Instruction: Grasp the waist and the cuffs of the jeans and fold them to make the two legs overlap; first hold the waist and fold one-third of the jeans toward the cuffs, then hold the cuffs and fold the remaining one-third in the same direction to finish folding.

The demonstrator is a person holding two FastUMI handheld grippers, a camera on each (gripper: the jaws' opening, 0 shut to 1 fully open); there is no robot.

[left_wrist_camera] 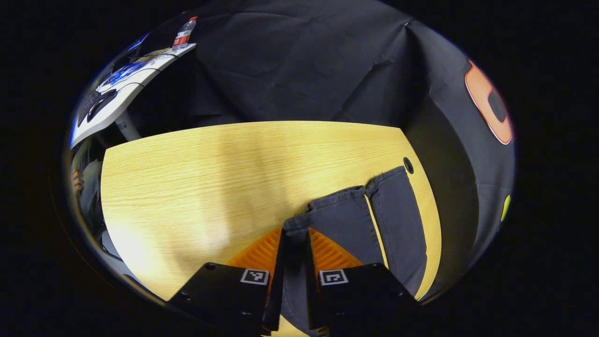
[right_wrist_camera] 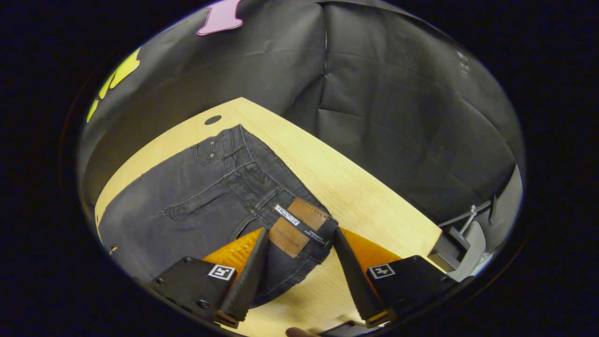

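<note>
Leg-overlap step: cuff pinched by left gripper; right gripper spread round waist, to be closed next

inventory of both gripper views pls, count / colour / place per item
jeans: 1, dark grey, flat on table; waist with brown patch by right gripper, cuffs by left gripper
table: 1, light wood, under jeans; dark round hole near its corner
white desk: 1, outside booth, upper left in left gripper view
bottle: 1, clear with red label, on white desk
left gripper: 1, shut on a cuff
right gripper: 1, open, fingers either side of waist patch
</note>
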